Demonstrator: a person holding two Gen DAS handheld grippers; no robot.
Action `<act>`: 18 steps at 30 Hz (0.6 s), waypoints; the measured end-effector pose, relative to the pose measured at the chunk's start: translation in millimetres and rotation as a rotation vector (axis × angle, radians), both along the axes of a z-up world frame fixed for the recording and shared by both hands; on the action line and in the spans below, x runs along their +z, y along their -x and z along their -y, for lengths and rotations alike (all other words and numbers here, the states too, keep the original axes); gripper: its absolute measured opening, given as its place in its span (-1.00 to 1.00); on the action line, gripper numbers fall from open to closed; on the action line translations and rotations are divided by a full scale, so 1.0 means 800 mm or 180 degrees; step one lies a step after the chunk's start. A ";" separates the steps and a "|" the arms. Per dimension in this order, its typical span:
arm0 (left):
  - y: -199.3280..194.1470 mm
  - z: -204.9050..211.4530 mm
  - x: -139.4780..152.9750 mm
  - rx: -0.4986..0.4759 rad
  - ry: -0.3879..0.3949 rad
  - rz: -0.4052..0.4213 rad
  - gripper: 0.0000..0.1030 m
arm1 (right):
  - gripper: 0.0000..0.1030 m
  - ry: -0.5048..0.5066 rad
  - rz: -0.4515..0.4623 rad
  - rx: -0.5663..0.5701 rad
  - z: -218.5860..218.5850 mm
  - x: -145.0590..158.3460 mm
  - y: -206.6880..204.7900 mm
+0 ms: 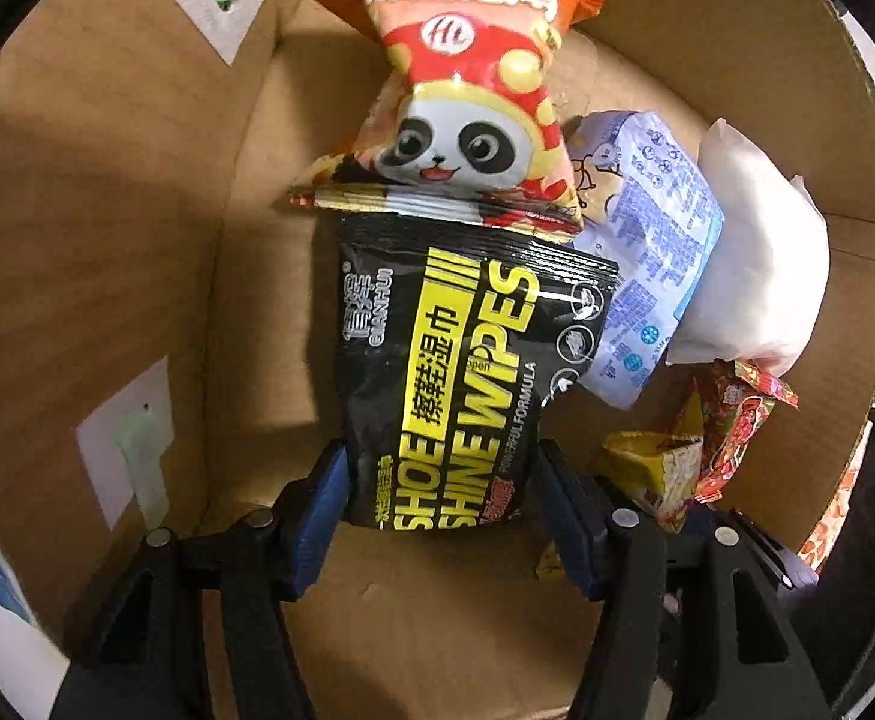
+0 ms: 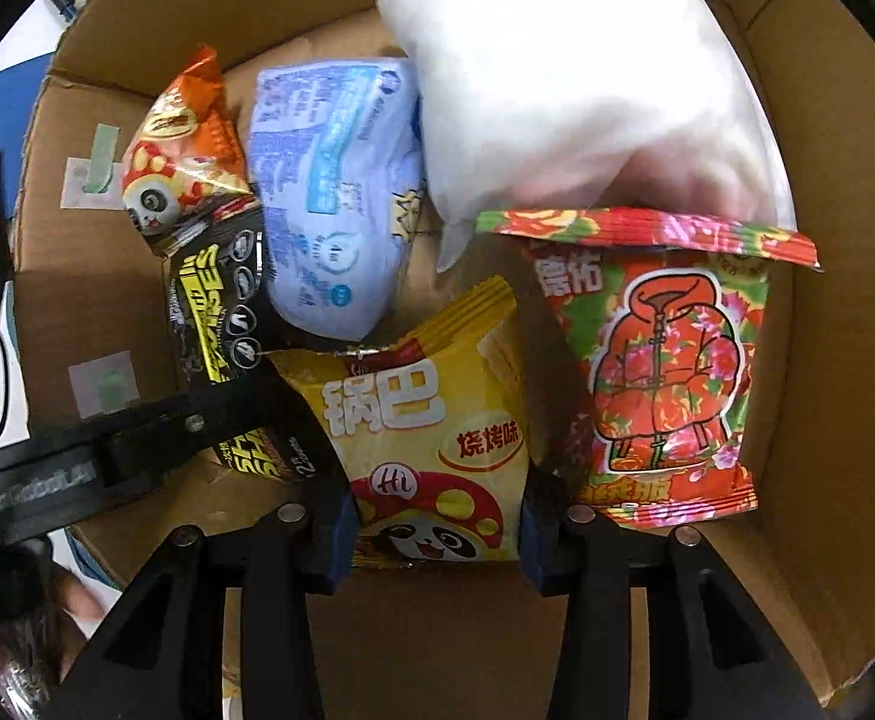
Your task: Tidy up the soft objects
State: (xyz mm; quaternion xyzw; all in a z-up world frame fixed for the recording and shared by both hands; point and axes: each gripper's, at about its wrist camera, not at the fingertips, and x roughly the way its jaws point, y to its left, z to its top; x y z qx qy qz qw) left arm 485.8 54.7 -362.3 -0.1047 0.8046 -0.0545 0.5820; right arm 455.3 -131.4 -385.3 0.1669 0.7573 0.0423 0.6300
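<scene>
Left gripper (image 1: 440, 498): blue-padded fingers (image 1: 323, 498) sit against both side edges of the black shoe shine wipes pack (image 1: 455, 384), near its lower end. Pads appear to press on the pack, so it reads as clamped, jaws moderately apart across the pack's width. Pack lies flat-ish inside the cardboard box (image 1: 107, 228), its upper edge tucked under the orange panda snack bag (image 1: 467, 102).

Right gripper (image 2: 437, 534): blue pads (image 2: 335, 540) close on either side of the yellow panda snack bag (image 2: 431, 438), touching its lower corners. Jaws set about as narrow as the bag's bottom edge allows; bag is gripped. It sits low in the same box, just beside the red floral snack bag (image 2: 659, 372) on its right in the right wrist view.

Other contents, right wrist view: pale blue tissue pack (image 2: 335, 198) above the yellow bag, overlapping the wipes pack's right edge; white pillow-like bag (image 2: 569, 90) at the top, its lower edge touching the floral bag's top seal. Orange panda bag is at upper left, against the box wall.

Left tool's black arm (image 2: 107, 456) crosses the lower left of the right wrist view. A hand (image 2: 23, 618) shows at the bottom left corner, blurred.

White labels with green tape (image 1: 131, 450) are stuck on the box's inner left wall.
</scene>
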 end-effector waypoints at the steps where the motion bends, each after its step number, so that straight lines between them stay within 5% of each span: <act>1: 0.000 0.001 0.004 -0.0005 -0.0018 0.0004 0.17 | -0.06 0.0008 0.0002 -0.0005 0.002 0.000 -0.001; 9: 0.014 0.022 0.048 -0.0249 -0.0116 0.0337 0.19 | 0.08 0.0137 0.0163 0.0065 0.012 0.022 -0.008; 18: 0.042 0.058 0.147 -0.0525 -0.0598 0.1218 0.26 | 0.08 0.0609 0.0486 0.0190 0.022 0.082 0.011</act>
